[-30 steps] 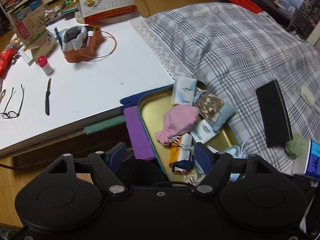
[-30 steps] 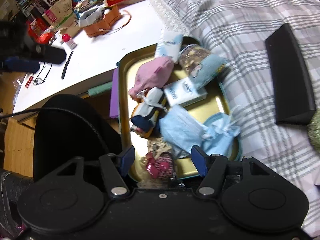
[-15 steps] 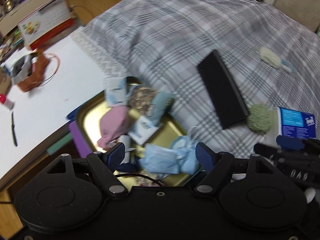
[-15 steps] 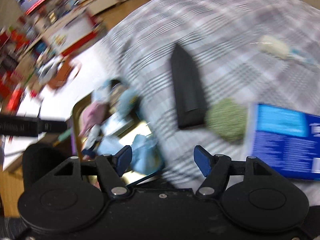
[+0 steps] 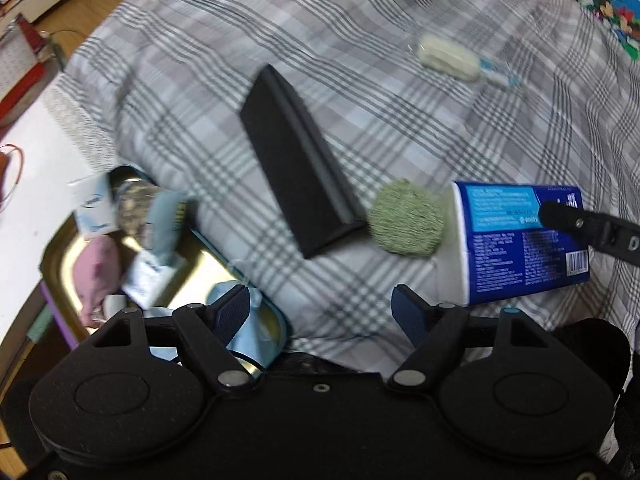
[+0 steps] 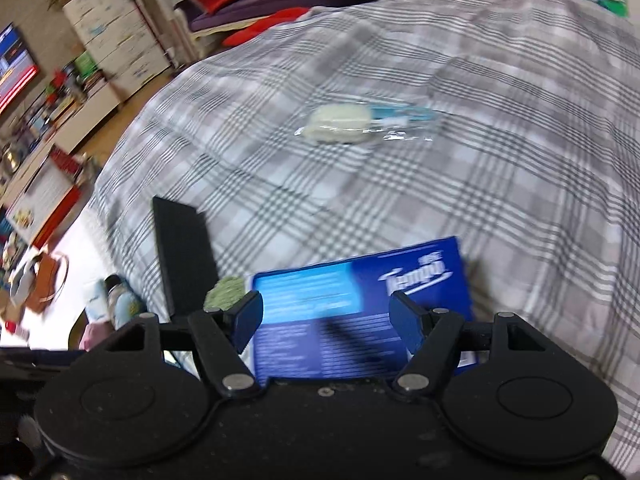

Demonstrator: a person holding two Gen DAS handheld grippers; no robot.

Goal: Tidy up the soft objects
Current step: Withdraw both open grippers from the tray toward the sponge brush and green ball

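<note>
We hold both grippers, left gripper point(image 5: 322, 310) and right gripper point(image 6: 326, 318), spread wide; the blue tissue pack point(image 6: 360, 312) lies at twelve o'clock of the right.

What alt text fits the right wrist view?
The open right gripper hovers over a blue tissue pack lying on a grey plaid bedspread. A pale sponge-like item in clear wrap lies farther off; a black wedge sits left.
</note>
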